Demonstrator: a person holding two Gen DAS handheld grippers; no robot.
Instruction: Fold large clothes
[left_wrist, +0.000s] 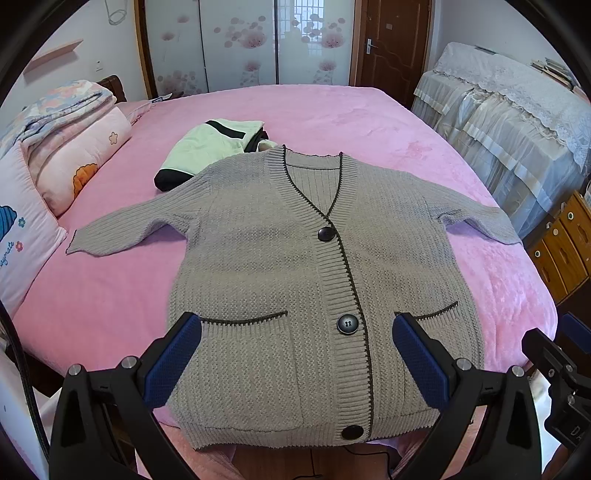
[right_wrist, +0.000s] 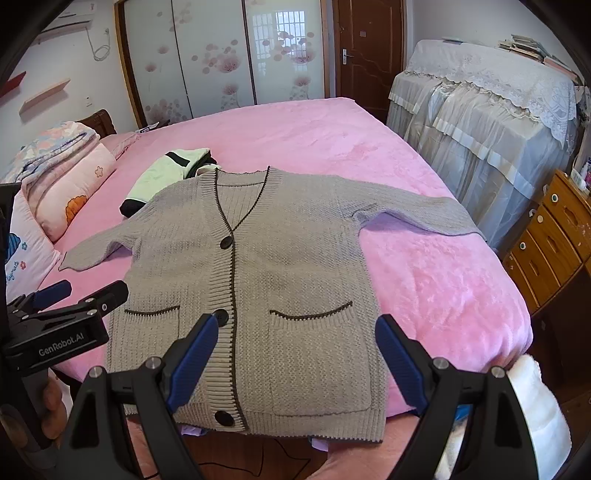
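A grey knit cardigan (left_wrist: 266, 266) with dark trim and black buttons lies flat, front up, on the pink bed (left_wrist: 332, 114), sleeves spread to both sides. It also shows in the right wrist view (right_wrist: 295, 266). My left gripper (left_wrist: 297, 325) is open and empty, held above the hem over the left pocket and middle button. My right gripper (right_wrist: 297, 326) is open and empty above the hem over the right pocket. The left gripper (right_wrist: 88, 291) shows at the left of the right wrist view; the right gripper's body (left_wrist: 554, 354) shows at the right edge of the left wrist view.
A folded pale green and black garment (left_wrist: 214, 147) lies beyond the cardigan's left shoulder. Folded quilts and pillows (left_wrist: 66, 155) are stacked at the bed's left. Lace-covered furniture (left_wrist: 498, 122) and a wooden drawer cabinet (right_wrist: 554, 240) stand to the right. A white cloth (right_wrist: 535, 413) is near the bed's front right corner.
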